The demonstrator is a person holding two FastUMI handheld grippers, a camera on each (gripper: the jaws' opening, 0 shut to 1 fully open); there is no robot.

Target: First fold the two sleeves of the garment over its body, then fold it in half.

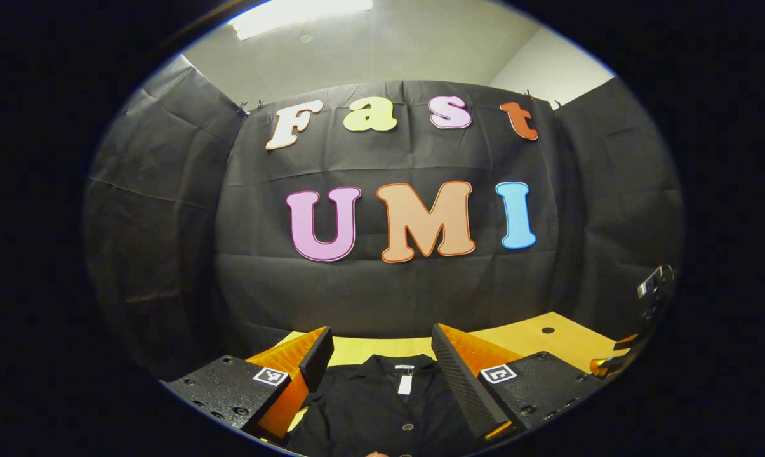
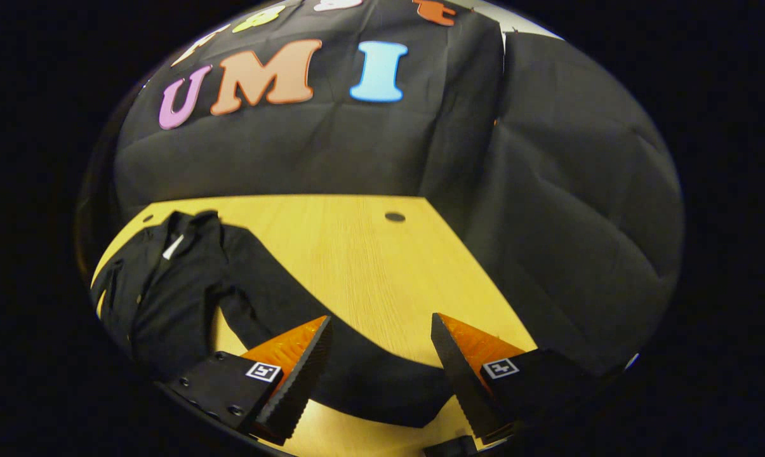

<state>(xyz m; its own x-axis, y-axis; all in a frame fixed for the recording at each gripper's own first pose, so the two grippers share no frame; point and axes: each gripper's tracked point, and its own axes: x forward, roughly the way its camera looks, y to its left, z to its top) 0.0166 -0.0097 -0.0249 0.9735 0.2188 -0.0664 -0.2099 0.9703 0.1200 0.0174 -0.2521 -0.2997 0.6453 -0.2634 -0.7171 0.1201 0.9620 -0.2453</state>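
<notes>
Right gripper view, black shirt (image 2: 166, 292) flat on desk (image 2: 357, 254), collar toward back wall, sleeve (image 2: 331, 355) stretched sideways between spread right claw (image 2: 380, 355), left claw (image 1: 380, 362) spread over collar.

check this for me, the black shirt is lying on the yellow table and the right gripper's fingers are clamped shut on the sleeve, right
Not quite. The black shirt does lie on the yellow table, but the right gripper is open: in the right gripper view its fingers stand apart above the sleeve, not clamped on it.
</notes>
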